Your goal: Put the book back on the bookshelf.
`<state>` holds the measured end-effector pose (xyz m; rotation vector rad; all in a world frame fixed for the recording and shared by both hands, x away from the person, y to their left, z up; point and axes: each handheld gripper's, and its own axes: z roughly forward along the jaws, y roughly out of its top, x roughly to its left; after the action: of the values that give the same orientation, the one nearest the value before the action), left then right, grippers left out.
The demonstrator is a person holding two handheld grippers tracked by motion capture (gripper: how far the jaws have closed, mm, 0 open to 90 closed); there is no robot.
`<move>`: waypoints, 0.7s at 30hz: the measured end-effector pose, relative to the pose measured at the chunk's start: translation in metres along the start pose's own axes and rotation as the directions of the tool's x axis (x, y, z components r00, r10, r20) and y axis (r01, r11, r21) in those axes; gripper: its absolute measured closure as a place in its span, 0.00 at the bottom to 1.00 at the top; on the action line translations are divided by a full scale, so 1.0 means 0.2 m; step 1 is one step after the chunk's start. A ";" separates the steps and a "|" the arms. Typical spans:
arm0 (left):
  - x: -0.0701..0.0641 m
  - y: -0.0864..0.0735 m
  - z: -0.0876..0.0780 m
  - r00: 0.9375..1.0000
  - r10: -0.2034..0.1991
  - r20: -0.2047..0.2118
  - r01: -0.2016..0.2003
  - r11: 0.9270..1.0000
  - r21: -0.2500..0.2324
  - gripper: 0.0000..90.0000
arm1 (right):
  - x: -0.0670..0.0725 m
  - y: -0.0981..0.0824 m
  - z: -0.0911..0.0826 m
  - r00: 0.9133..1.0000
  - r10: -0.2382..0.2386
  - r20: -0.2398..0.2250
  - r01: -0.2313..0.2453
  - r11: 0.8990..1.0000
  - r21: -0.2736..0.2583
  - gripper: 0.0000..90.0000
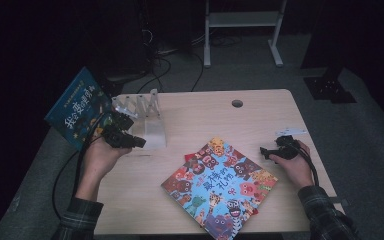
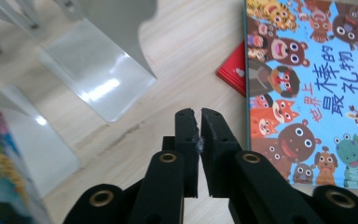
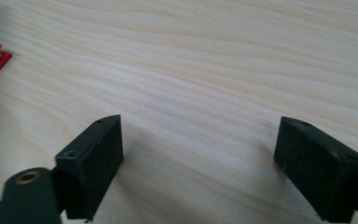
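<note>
Left gripper [image 1: 136, 141]: held in the left hand [image 1: 100, 156] near the table's left edge, just in front of the clear rack [image 1: 147, 117]. The jaws are brought almost together — a thin slit is seen between them in the left gripper view [image 2: 199, 140], and nothing is clamped there. No touch with the table can be made out.

Right gripper [image 1: 265, 151]: held in the right hand [image 1: 292, 162] near the table's right side. The jaws are spread wide in the right gripper view [image 3: 200, 154], with bare wood between them — nothing is held or pressed.

Dark blue book [image 1: 75, 107]: stood tilted at the table's left edge, behind the left hand and beside the clear rack. It is not gripped by either pair of jaws. Whether it leans against the rack cannot be told.

Colourful book [image 1: 220, 187]: laid flat, cover up, between the two hands and turned at an angle to the table edge. In the left gripper view it is seen to the right of the jaws [image 2: 307, 93], apart from them.

Red book [image 1: 190, 157]: tucked under the far corner of the colourful book, with one corner left showing [image 2: 235, 70].

Table [image 1: 205, 112]: light wood, with a round hole near the far edge.
</note>
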<state>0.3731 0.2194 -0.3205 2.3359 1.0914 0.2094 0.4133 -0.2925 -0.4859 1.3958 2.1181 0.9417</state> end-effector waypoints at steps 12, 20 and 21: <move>-0.08 -0.16 0.19 0.999 -0.022 0.025 0.023 1.000 -0.015 0.89 | 0.02 -0.01 -0.06 0.997 -0.028 -0.065 0.030 0.999 0.024 0.47; -0.12 -0.20 0.28 1.000 0.000 0.026 0.000 1.000 0.000 0.87 | 0.04 -0.03 -0.14 0.993 -0.035 -0.111 0.039 0.999 0.038 0.48; -0.12 -0.21 0.30 1.000 0.000 0.031 0.000 1.000 0.008 0.87 | 0.04 -0.03 -0.16 0.992 -0.029 -0.122 0.034 0.999 0.038 0.48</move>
<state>0.3507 0.1977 -0.3910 2.3385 1.0797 0.1686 0.3852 -0.2967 -0.4695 1.3511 2.2532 0.9994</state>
